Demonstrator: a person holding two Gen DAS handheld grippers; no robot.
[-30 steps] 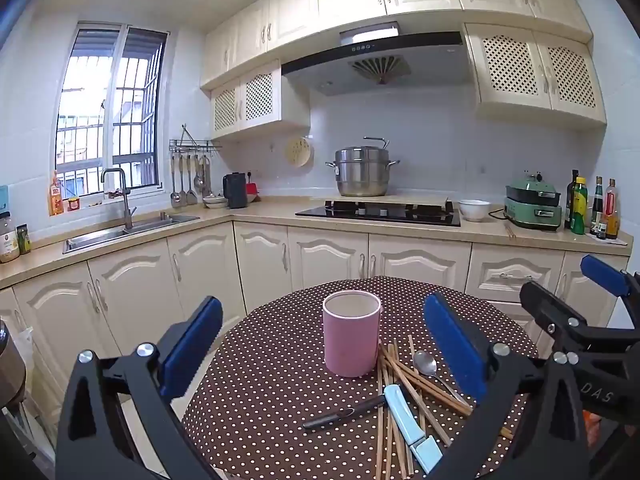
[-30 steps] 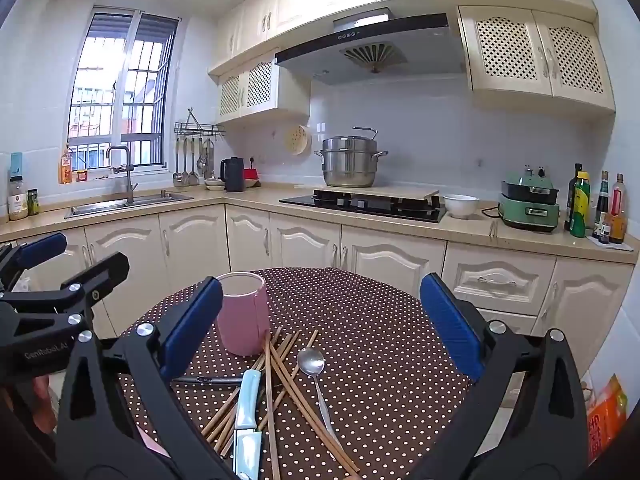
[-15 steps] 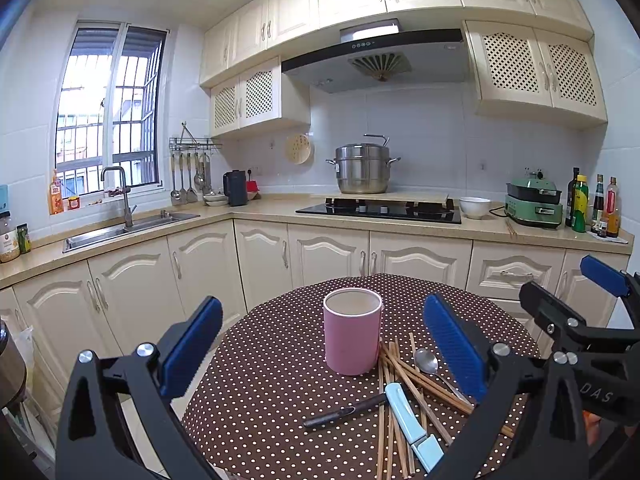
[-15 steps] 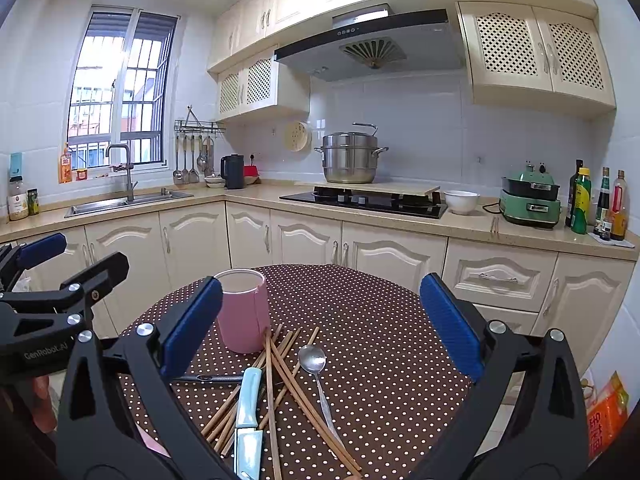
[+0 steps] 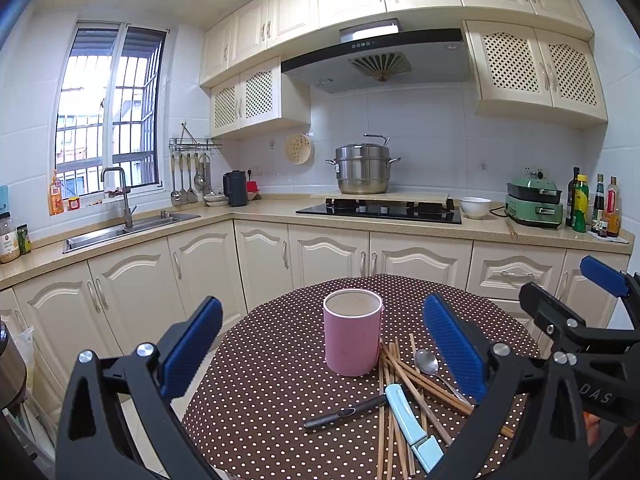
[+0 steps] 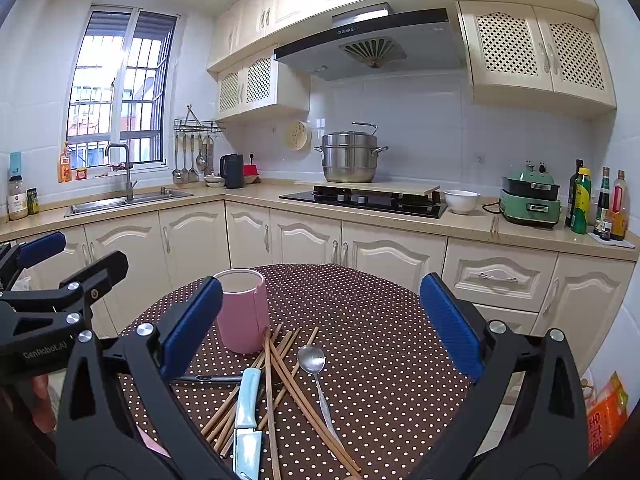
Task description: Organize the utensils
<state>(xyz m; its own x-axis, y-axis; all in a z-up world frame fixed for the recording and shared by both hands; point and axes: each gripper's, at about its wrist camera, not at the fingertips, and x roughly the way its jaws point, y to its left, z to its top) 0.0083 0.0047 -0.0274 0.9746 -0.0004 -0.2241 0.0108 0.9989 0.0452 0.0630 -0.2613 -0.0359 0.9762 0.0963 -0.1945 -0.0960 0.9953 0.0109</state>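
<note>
Comparing this moment with the one a second ago, almost nothing has changed: both cameras show nearly the same view, only the kitchen sits a little differently in the picture, so the hands drifted slightly and did no work. The left hand-held gripper [image 5: 320, 344] hovers above the round table with the brown polka-dot cloth [image 5: 272, 364], its blue fingers wide apart and holding nothing. The right hand-held gripper [image 6: 320, 328] is also fully open and empty.

The pink cylindrical cup [image 5: 352, 332] stands upright and looks empty. Just beside its base lies the heap: wooden chopsticks [image 6: 280, 368] crossed over each other, a metal spoon [image 6: 314, 364], a knife with a pale blue handle [image 6: 246, 400] and a dark slim tool [image 5: 344, 412].

I judge that the sorting has not begun; no utensil is in the cup yet, and a first grasp is still to be chosen.
</note>
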